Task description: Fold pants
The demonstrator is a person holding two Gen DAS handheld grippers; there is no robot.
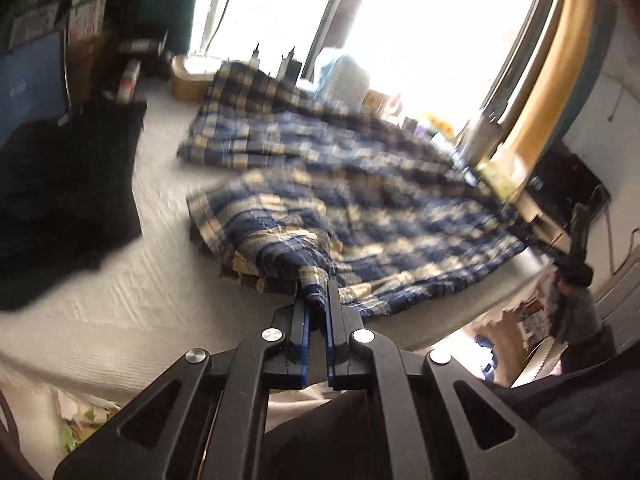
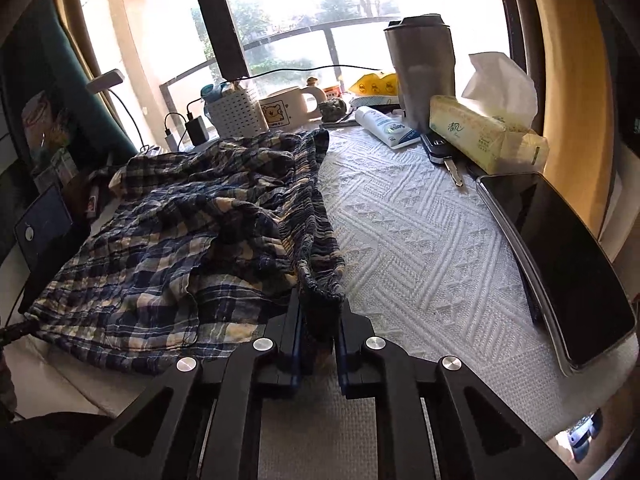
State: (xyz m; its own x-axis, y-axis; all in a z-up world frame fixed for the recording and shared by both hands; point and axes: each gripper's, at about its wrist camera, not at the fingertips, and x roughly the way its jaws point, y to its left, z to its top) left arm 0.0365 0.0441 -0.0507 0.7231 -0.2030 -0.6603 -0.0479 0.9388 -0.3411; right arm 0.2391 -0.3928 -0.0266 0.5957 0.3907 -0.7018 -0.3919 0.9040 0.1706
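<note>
- Table covering (image 2: pixel 420 232): white woven cloth with a raised geometric relief of diamonds and chevrons; it spans the whole work surface.
- Plaid pants (image 2: pixel 192 240): thin, crinkled cotton in navy, cream and tan checks, lying rumpled on the left part of the covering with the gathered waistband edge running toward the right gripper. The left wrist view shows them blurred.
- Black fabric (image 1: pixel 68 184): a dark, flat mass on the covering, apart from the pants on the left.
- Phone (image 2: pixel 568 264): glossy black slab at the right edge of the table.
- Tissue pack (image 2: pixel 480 136): soft yellow rectangular pack, a white sheet standing out of its top.
- Travel tumbler (image 2: pixel 420 68): grey, tapered, dark lid — upright behind the tissue pack.
- Cream mug (image 2: pixel 284 110) and white perforated basket (image 2: pixel 236 114): side by side behind the pants.
- Left gripper (image 1: pixel 316 300): jaws nearly closed, a bunched fold of pants pinched between the blue pads.
- Right gripper (image 2: pixel 318 320): jaws narrowly parted, clamped on the waistband edge.
</note>
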